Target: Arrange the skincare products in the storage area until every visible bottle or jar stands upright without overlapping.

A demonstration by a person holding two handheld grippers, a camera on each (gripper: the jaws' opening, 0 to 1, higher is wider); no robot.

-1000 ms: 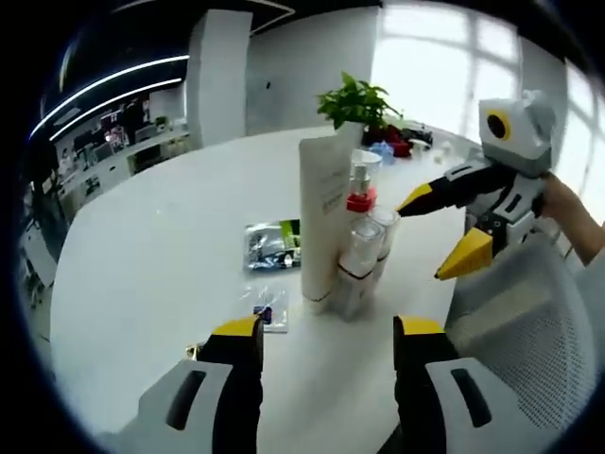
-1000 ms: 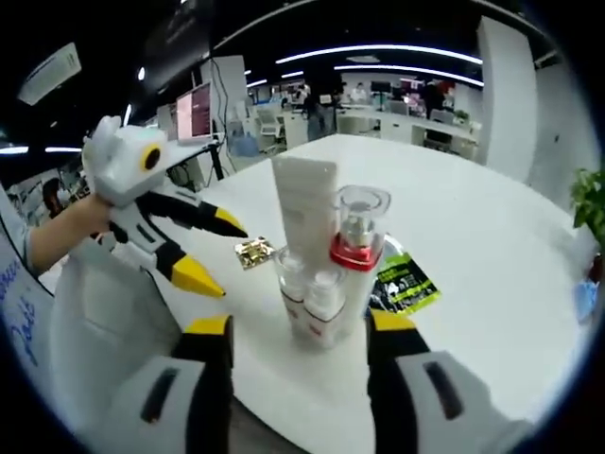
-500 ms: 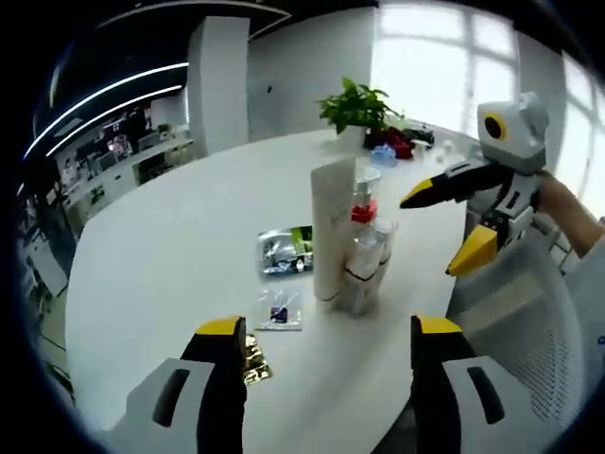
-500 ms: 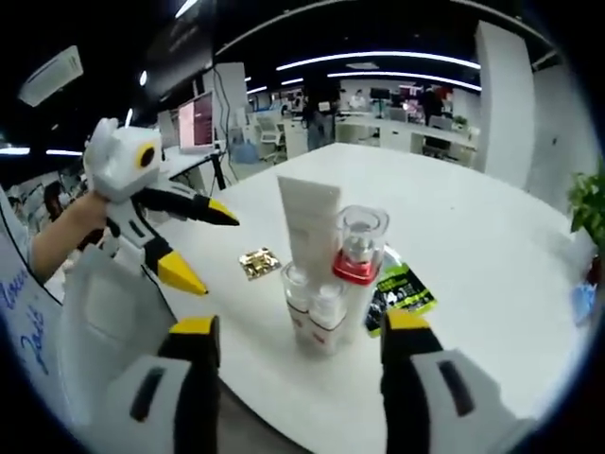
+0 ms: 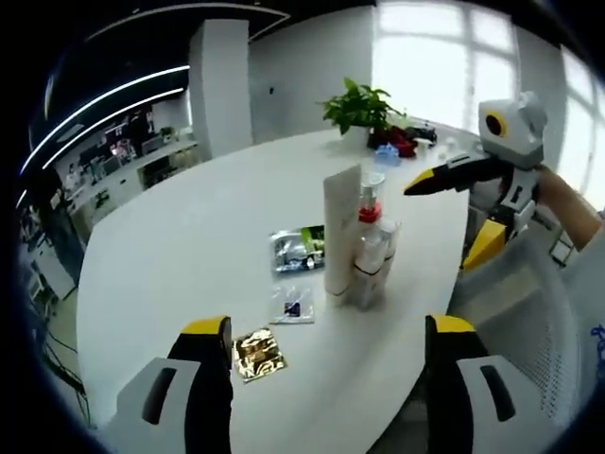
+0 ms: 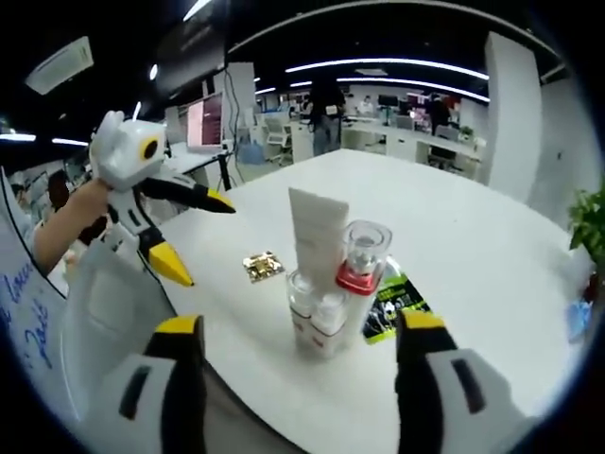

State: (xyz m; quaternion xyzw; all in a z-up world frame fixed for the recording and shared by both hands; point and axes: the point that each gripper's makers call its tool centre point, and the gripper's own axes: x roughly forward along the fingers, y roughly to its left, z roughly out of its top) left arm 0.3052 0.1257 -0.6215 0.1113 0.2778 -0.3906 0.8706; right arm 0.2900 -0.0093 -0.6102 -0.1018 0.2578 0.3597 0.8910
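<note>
Fingers spread wide on both sides, nothing between them: left gripper [image 5: 323, 331] and right gripper [image 6: 295, 329] both held off the tabletop [image 5: 189, 236], empty, yellow tips apart.

Straight ahead of the left fingers, well apart from them: white tube [image 5: 339, 232] standing upright, red-collared pump bottle [image 5: 371, 203] just beside it, two small clear-capped bottles [image 5: 369, 270] touching at its foot. Packed close but each on its own base, none lying over another, so probably left alone because the cluster already fits the requested state.

Same cluster dead ahead of the right fingers: tube [image 6: 317, 232] behind, pump bottle [image 6: 363, 255] to the right, small bottles [image 6: 317, 317] nearest.

Nearer the left fingers, flat on the tabletop: gold foil sachet [image 5: 257, 353], small clear sachet [image 5: 295, 305], then green-and-silver sachet [image 5: 298, 249] beside the tube. Flat packs, not bottles or jars, so likely outside the standing rule.

Further out, potted plant [image 5: 359, 104] at the far edge. Opposite gripper [image 5: 492, 180] in a hand, also gaping. Task looks finished or close to it.
</note>
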